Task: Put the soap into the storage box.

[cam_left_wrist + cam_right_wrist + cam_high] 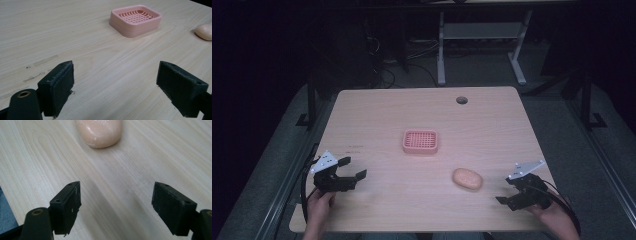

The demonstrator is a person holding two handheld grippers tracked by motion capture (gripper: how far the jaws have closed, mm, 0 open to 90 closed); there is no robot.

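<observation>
On the light wooden table (377,112), the oval peach-coloured soap bar (467,178) lies at about ten o'clock from your right gripper (507,191), near it but apart. The pink plastic soap dish with a grid insert (420,141) sits at two o'clock from your left gripper (353,168), well apart. Both grippers' jaws are spread wide, holding and touching nothing.

high: overhead, facing forward-down | gripper views: low, close over table (377,115) | shared: soap (99,132)
</observation>
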